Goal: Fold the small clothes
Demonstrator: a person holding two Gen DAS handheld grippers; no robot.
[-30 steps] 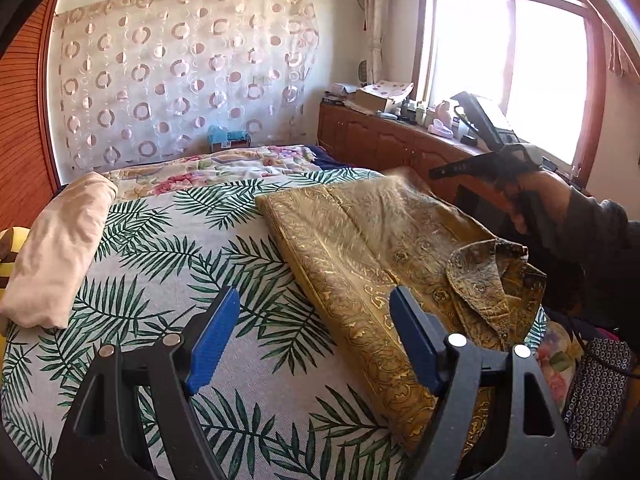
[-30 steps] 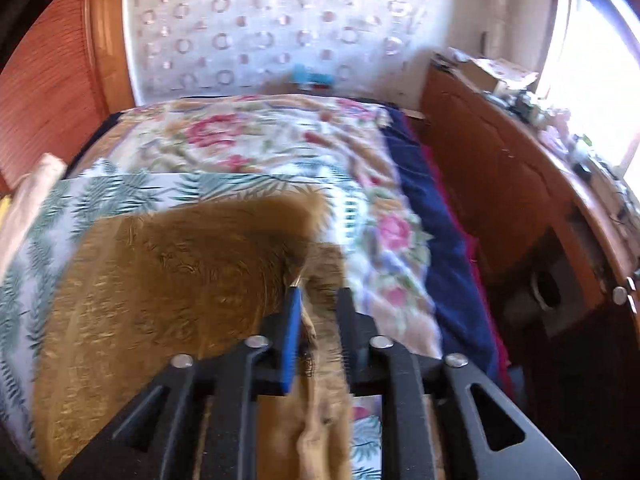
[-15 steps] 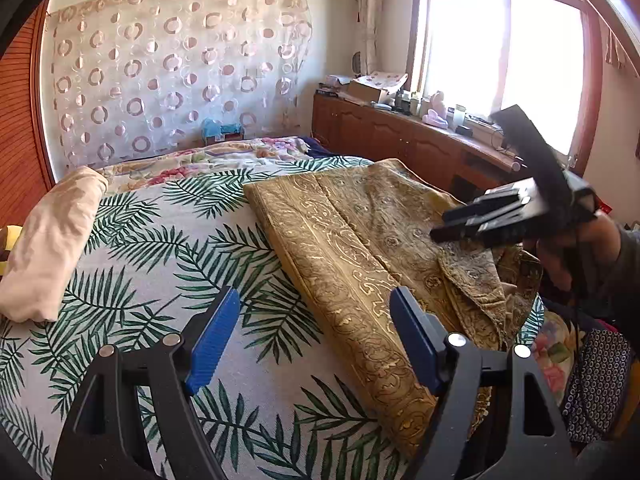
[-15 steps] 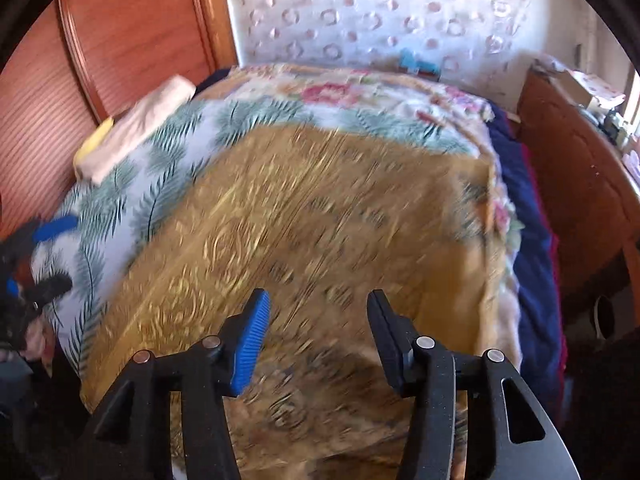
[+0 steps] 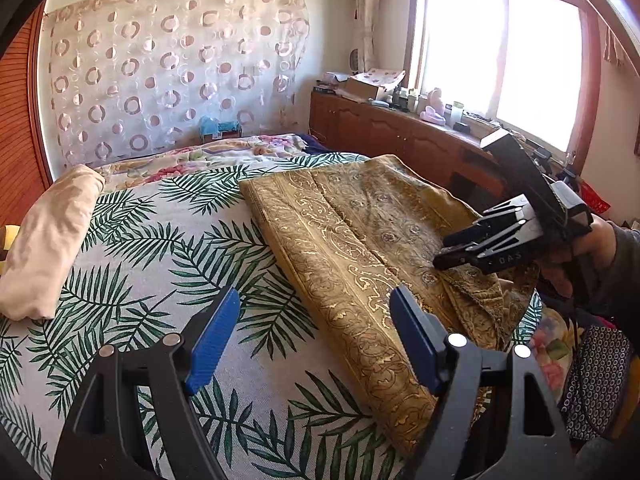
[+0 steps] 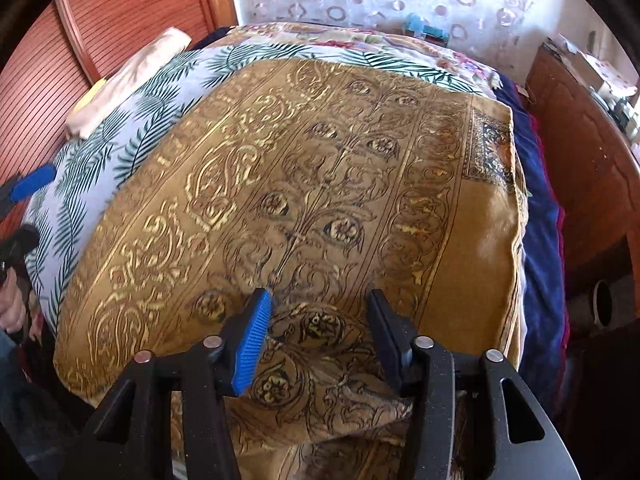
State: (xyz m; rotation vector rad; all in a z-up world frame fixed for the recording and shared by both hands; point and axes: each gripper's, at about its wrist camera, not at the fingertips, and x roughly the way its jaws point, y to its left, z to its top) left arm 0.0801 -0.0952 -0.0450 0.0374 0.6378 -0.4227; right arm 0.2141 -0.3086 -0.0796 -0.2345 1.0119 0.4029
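One gold patterned shirt (image 5: pixel 352 240) is lying folded lengthwise on the palm-leaf bedspread (image 5: pixel 160 264), running ahead and to the right of the left gripper (image 5: pixel 316 340), whose two fingers are sitting spread wide with nothing between them. The right gripper (image 6: pixel 318 328) is hovering low over the shirt's collar (image 6: pixel 320 344) with both fingers spread apart, fabric directly below and ahead of the tips, not pinched. One rolled beige cloth (image 5: pixel 48 236) is resting well to the left of the left fingers.
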